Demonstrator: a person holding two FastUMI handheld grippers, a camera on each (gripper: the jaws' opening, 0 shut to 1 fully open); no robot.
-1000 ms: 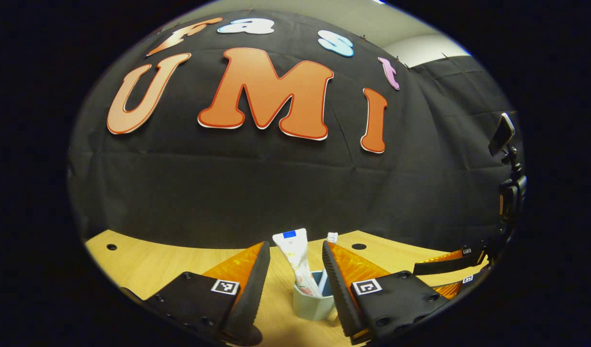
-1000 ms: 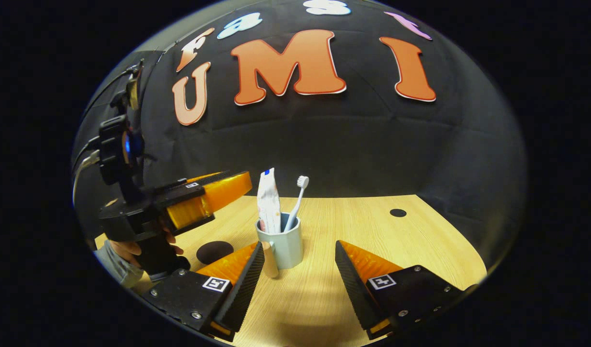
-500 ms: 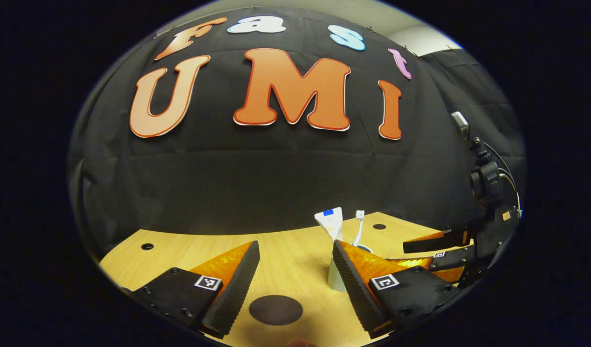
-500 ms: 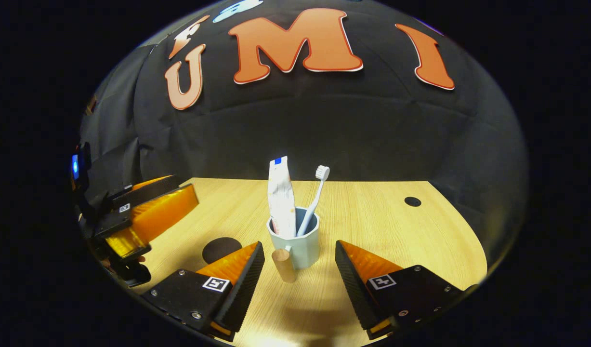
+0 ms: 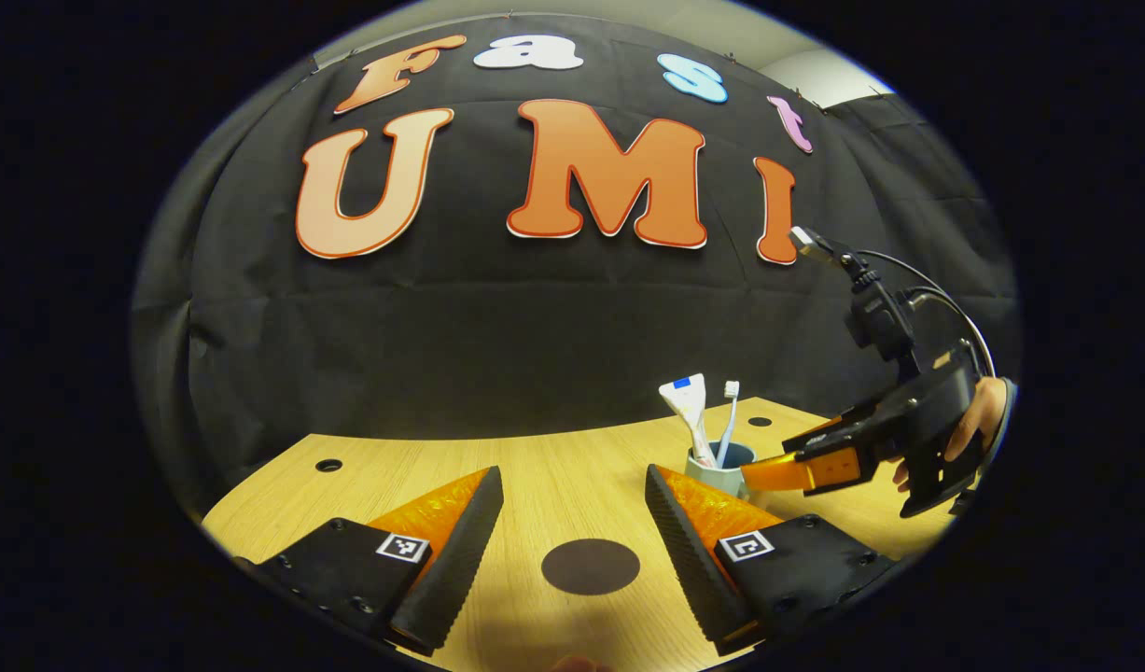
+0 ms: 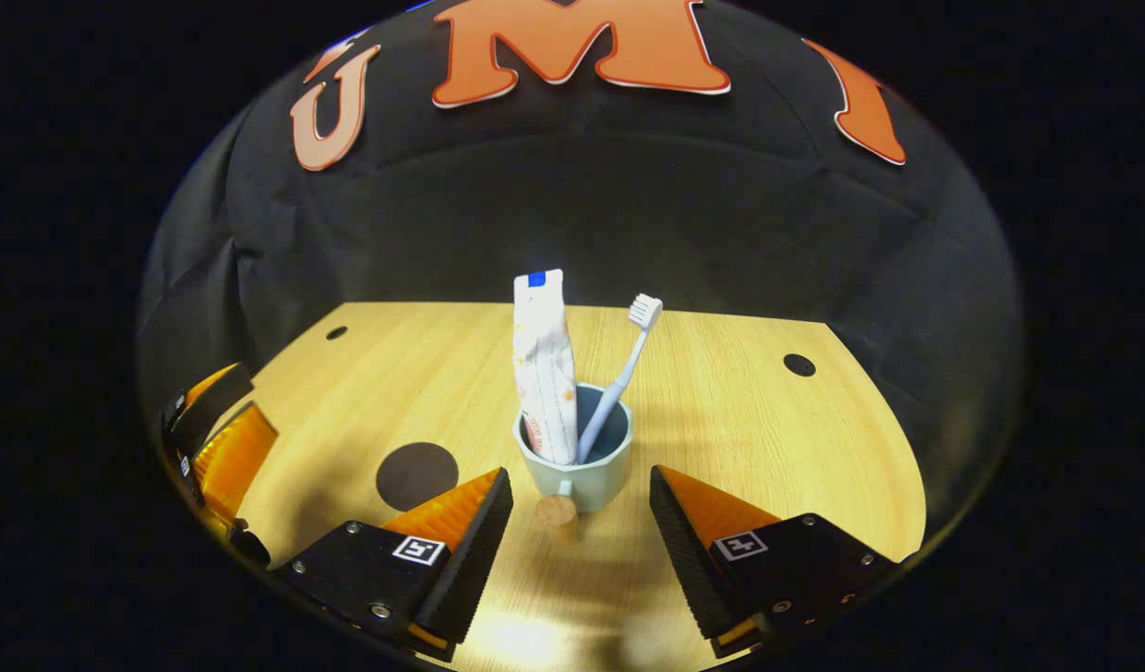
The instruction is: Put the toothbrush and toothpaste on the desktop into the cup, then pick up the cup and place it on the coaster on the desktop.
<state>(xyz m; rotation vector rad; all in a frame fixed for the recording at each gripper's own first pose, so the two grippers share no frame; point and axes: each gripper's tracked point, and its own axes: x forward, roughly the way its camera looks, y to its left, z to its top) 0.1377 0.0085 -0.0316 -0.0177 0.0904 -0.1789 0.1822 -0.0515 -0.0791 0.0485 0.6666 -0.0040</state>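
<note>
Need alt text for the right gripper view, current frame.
A cup holding an upright toothpaste tube and toothbrush stands on the wooden desktop, just ahead of the open right gripper. A dark round coaster lies to its left.

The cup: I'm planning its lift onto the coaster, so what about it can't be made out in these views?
- Left gripper view: the cup's lower body and handle, hidden behind the left gripper.
- Right gripper view: the bottoms of the toothpaste and toothbrush, hidden inside the cup.
</note>
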